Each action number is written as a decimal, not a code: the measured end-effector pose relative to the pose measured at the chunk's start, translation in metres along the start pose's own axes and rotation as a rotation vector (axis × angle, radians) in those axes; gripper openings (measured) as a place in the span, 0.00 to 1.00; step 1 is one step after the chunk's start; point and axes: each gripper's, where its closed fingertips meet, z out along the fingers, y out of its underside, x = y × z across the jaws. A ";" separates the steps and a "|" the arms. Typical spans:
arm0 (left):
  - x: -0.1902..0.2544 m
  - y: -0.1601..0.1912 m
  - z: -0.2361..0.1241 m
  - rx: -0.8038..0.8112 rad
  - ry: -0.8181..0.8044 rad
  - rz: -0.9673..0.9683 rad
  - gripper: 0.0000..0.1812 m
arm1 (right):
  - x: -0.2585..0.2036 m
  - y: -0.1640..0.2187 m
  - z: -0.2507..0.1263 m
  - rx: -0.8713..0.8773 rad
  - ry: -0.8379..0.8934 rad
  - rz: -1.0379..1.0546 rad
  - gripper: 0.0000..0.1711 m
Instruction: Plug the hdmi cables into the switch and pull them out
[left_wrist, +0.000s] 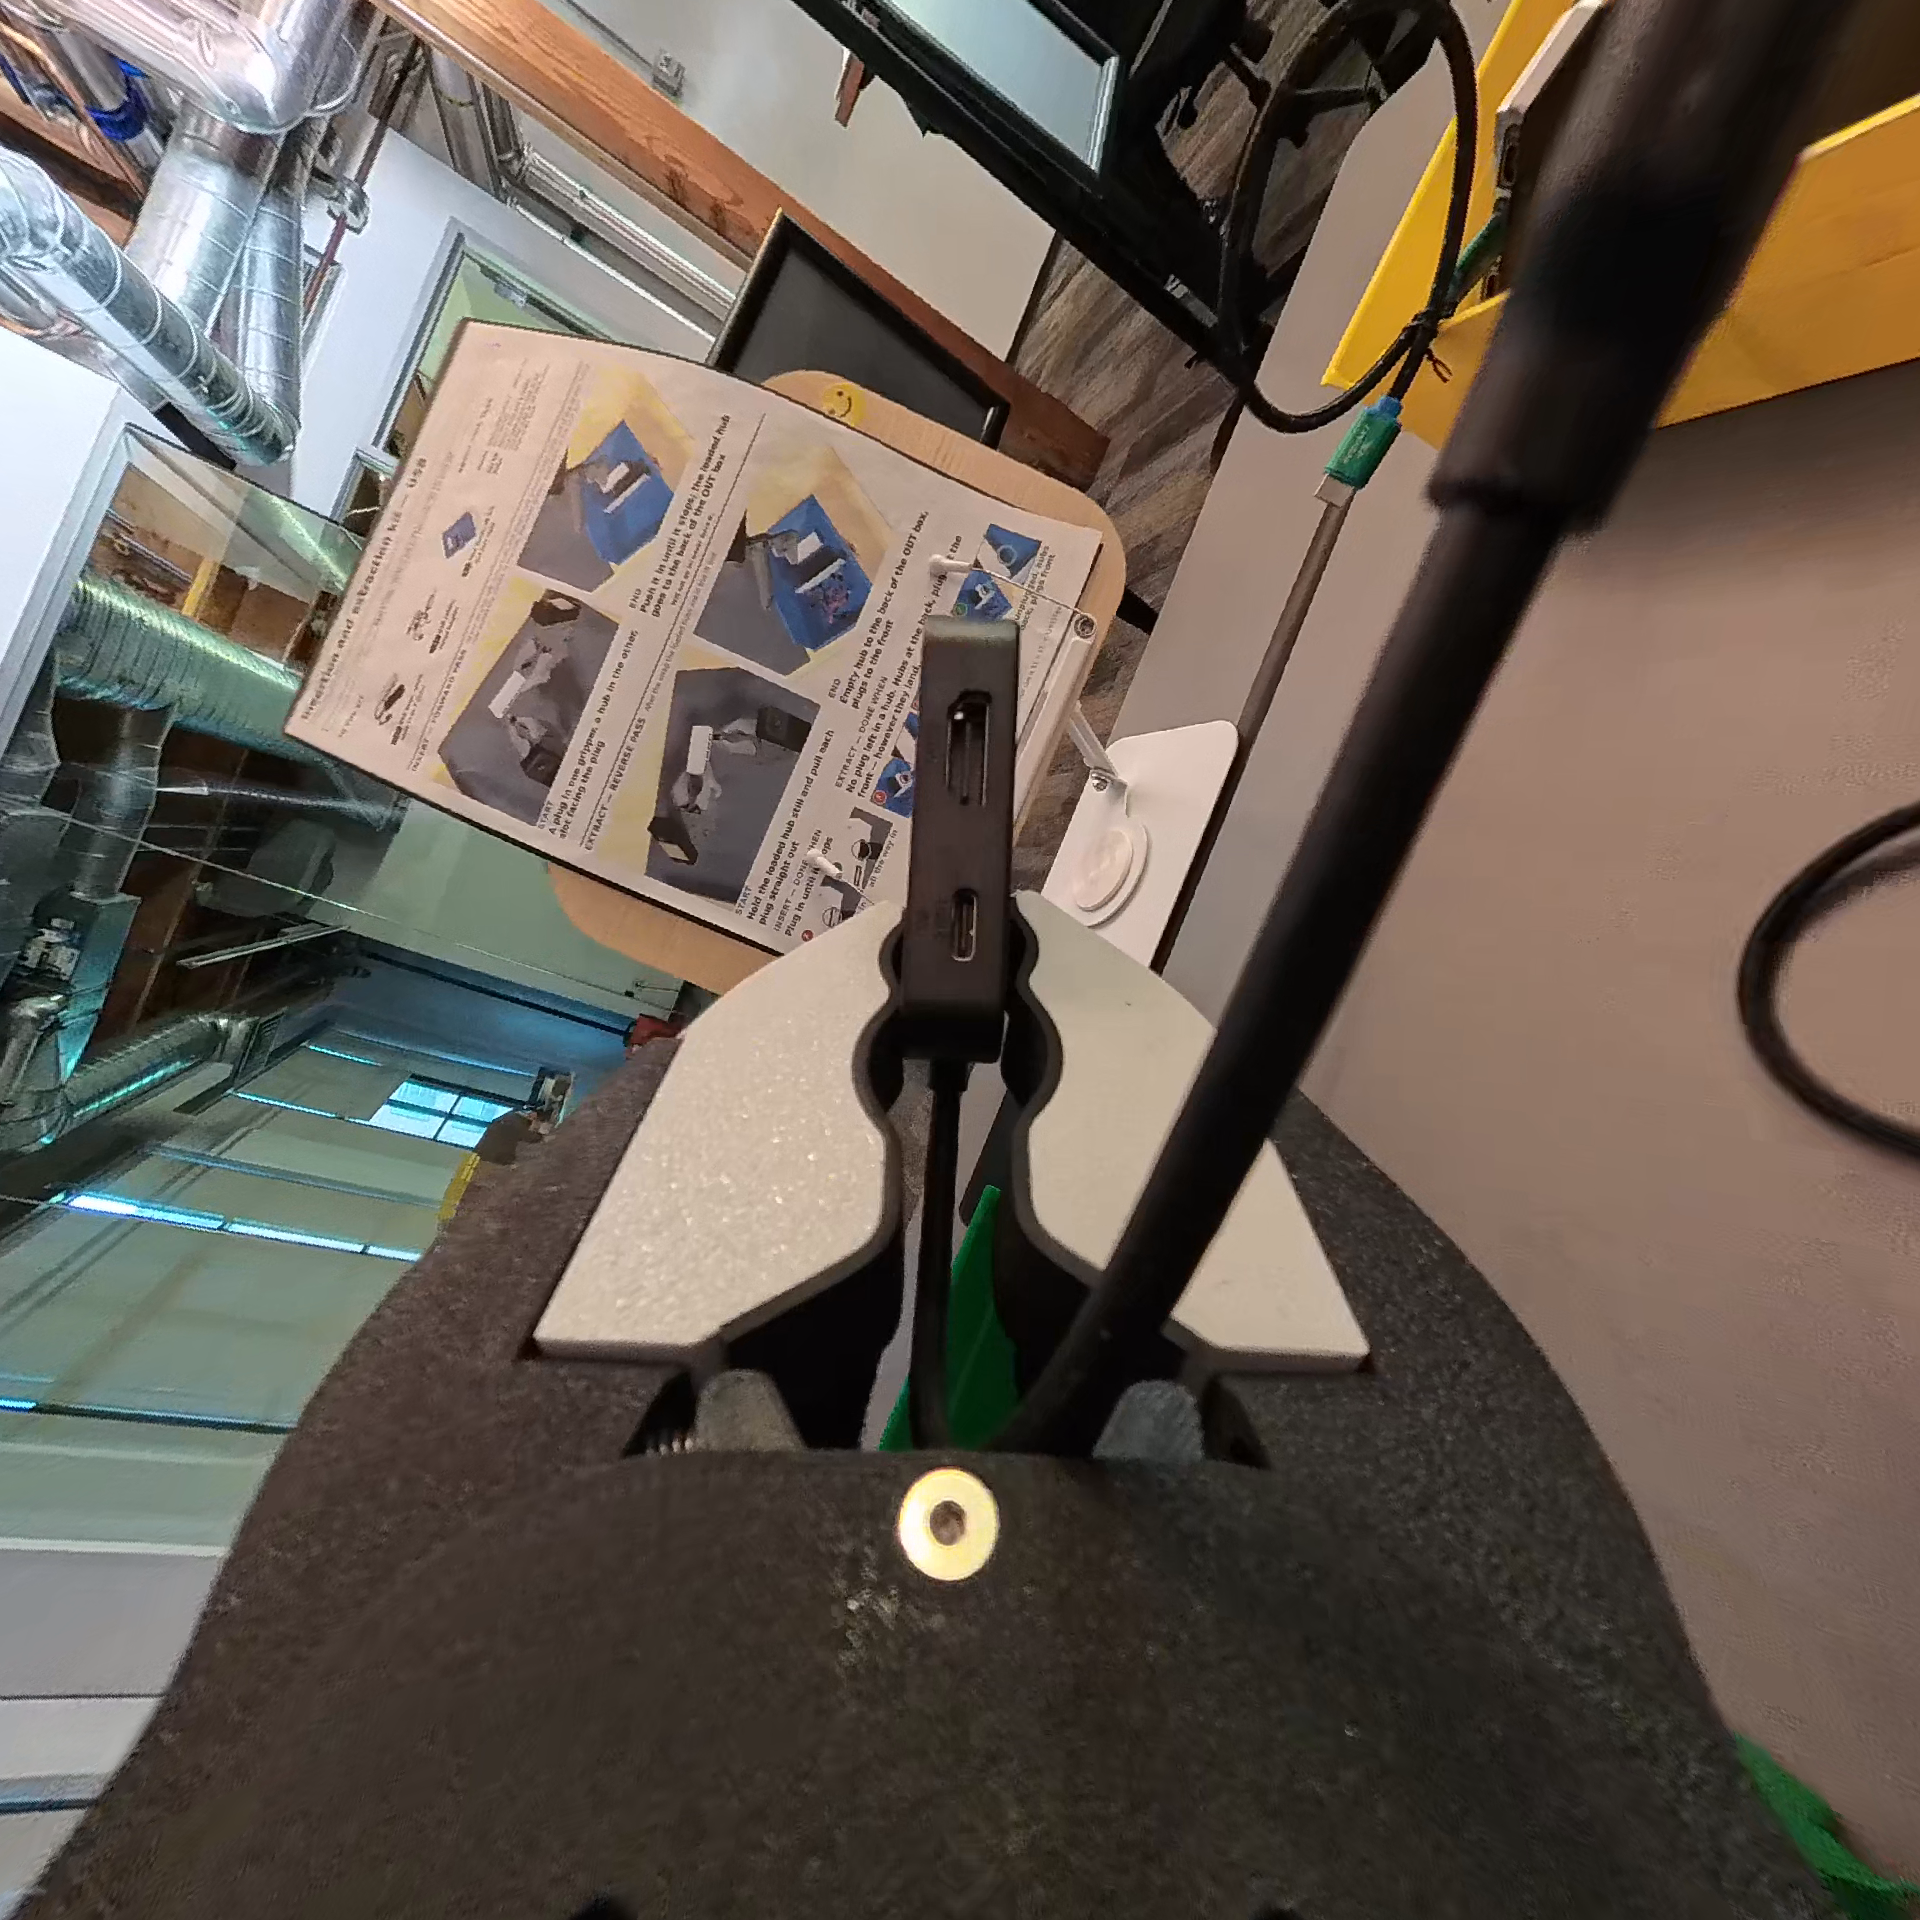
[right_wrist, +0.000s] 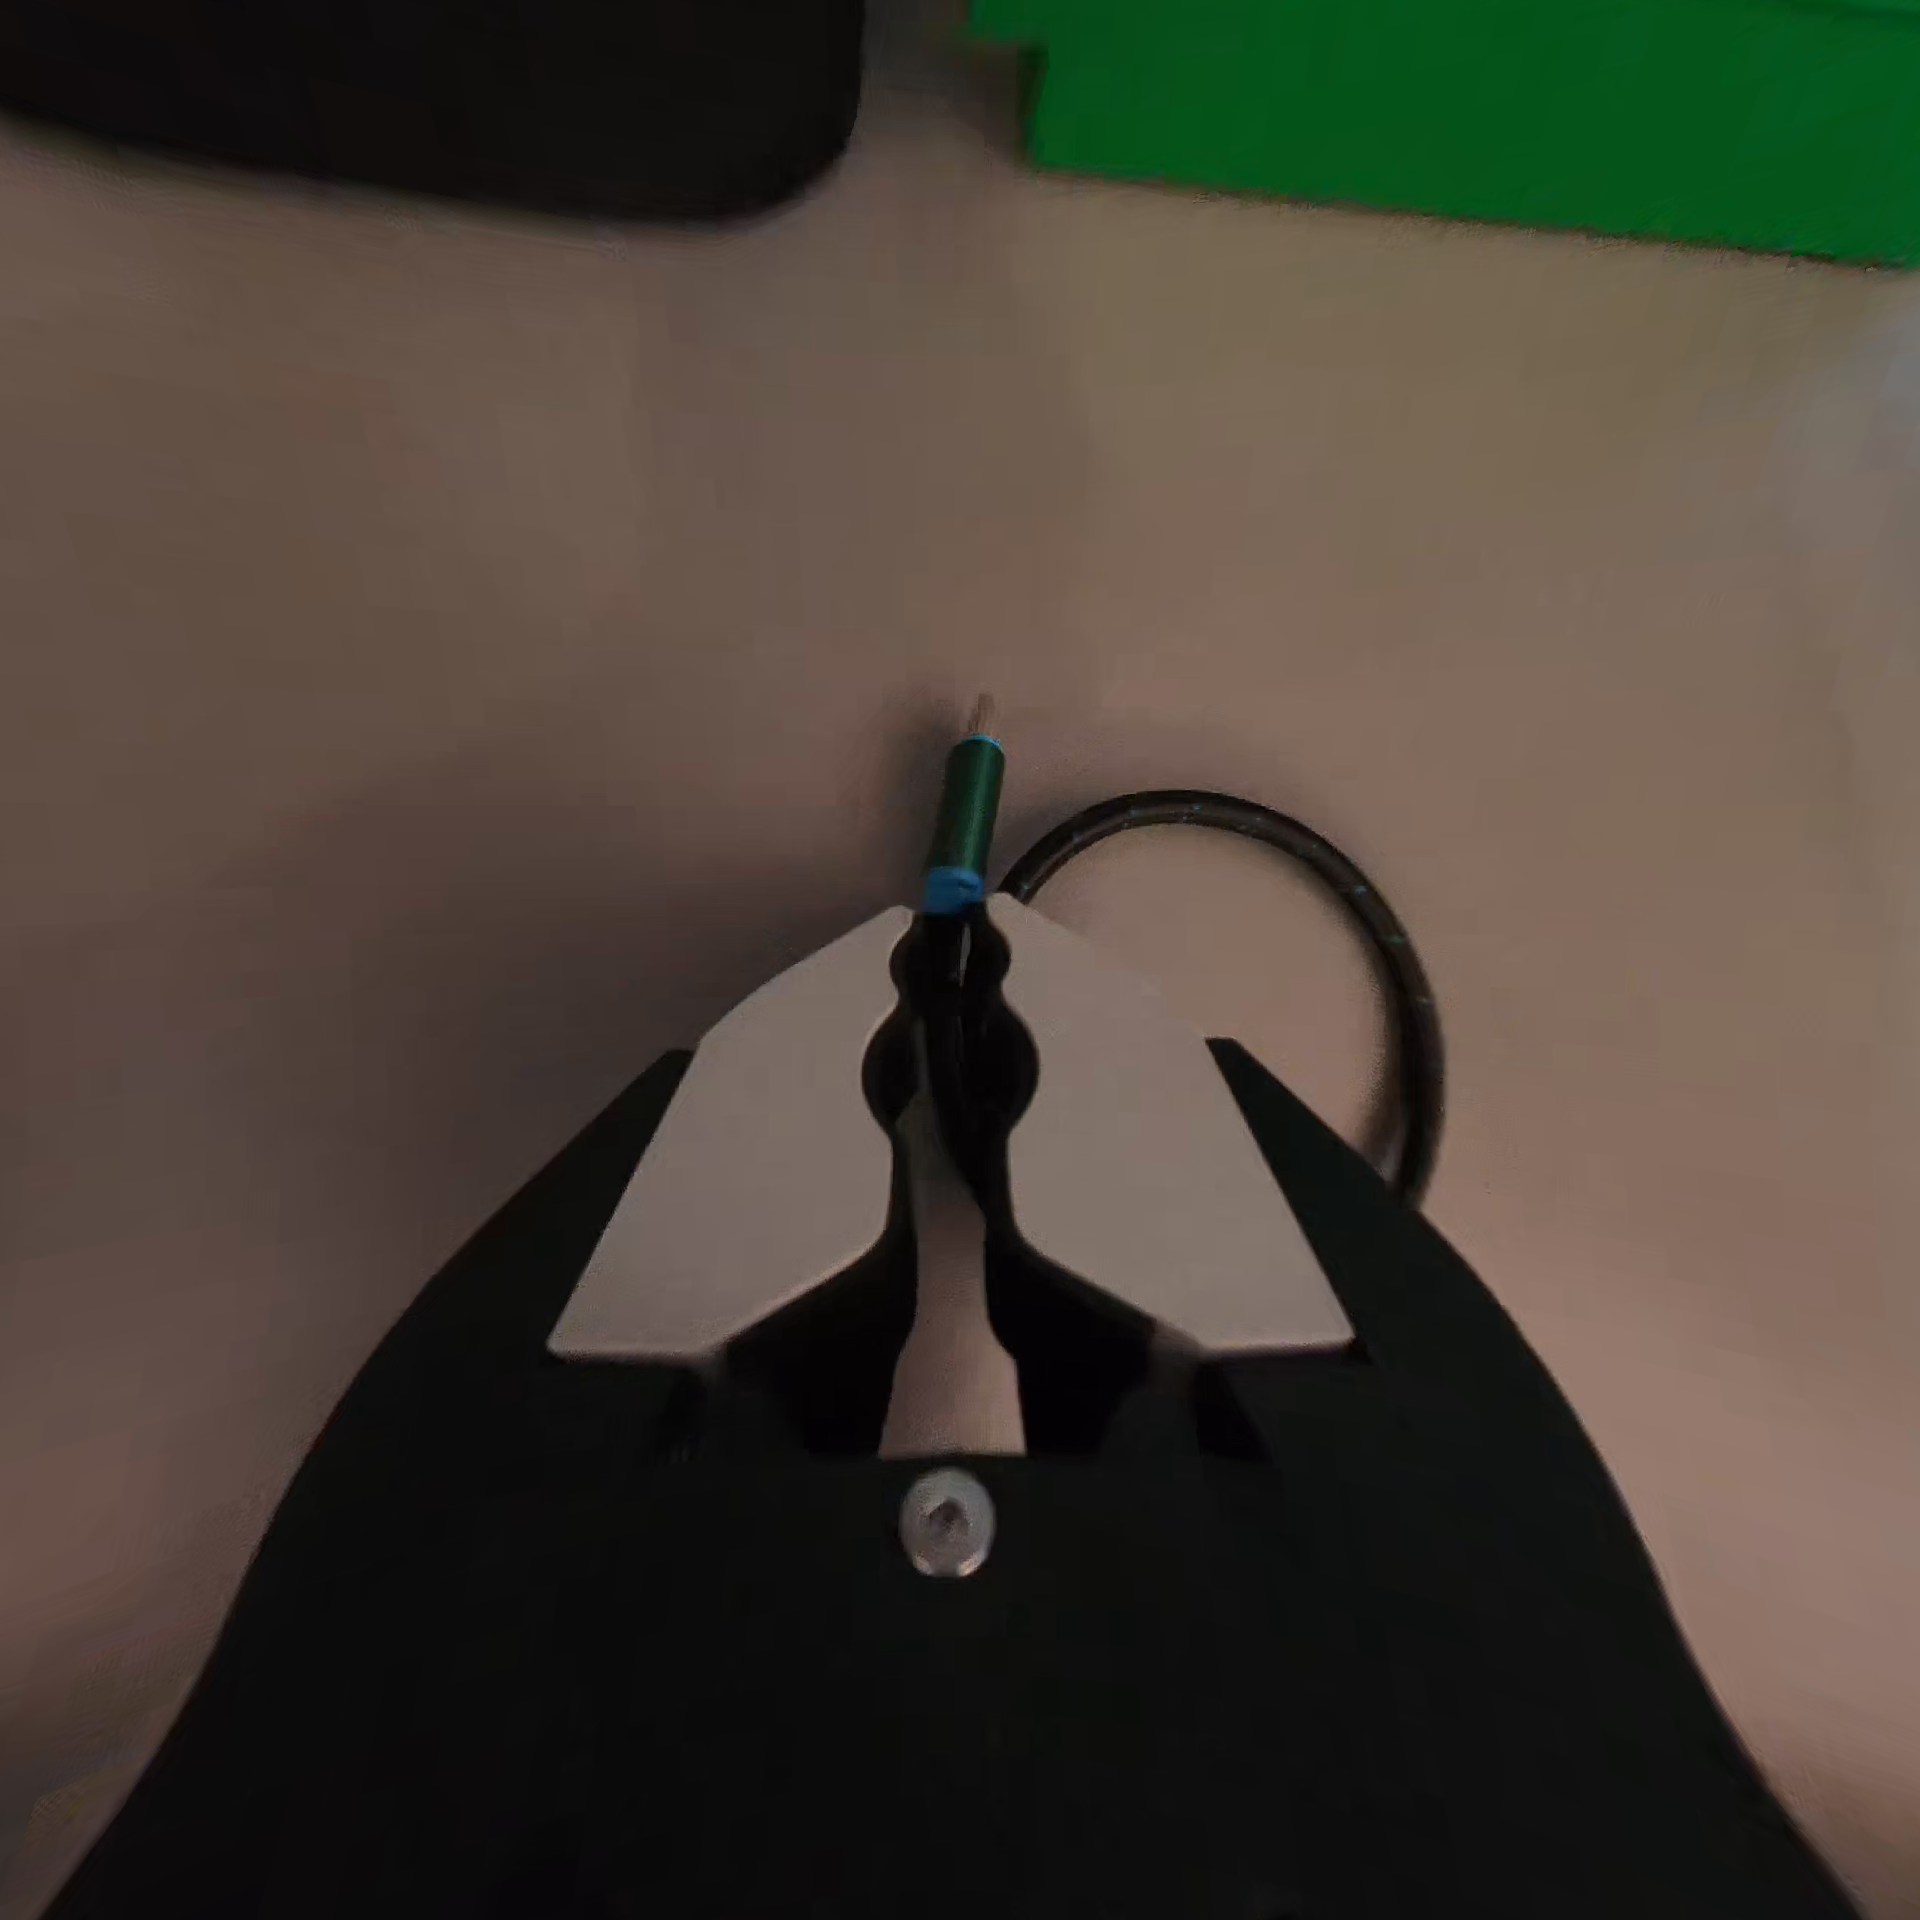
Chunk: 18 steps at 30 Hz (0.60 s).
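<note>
A: What is the left gripper (left_wrist: 954, 966) holding?

B: Its fingers are clamped on the lower end of a slim black switch (left_wrist: 964, 821). The switch's long axis runs up the middle of the frame, away from the camera, with two ports on the face towards us. Its own thin lead drops down between the fingers.

A: Anything else close by?

B: A thick black cable (left_wrist: 1351, 831) crosses diagonally from the gripper's base to the upper right. An instruction sheet (left_wrist: 665, 623) stands behind on a board.

A: And the right gripper (right_wrist: 948, 914)?

B: Pinched together on the cable just behind a green plug (right_wrist: 964, 810) with a blue collar. The plug points away, up the centre of the frame, its metal tip blurred. Its black cable (right_wrist: 1392, 935) loops round to the right over the beige surface (right_wrist: 416, 623).
</note>
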 end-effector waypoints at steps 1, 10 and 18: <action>-0.001 0.000 -0.001 0.003 -0.003 -0.002 0.07 | 0.002 0.011 -0.013 -0.050 0.052 -0.038 0.04; -0.001 -0.003 -0.002 0.003 0.003 -0.014 0.07 | 0.052 0.084 -0.107 -0.144 0.698 0.790 0.08; 0.006 -0.006 0.000 -0.006 0.026 0.006 0.07 | 0.044 0.099 -0.068 -0.184 0.631 1.021 0.21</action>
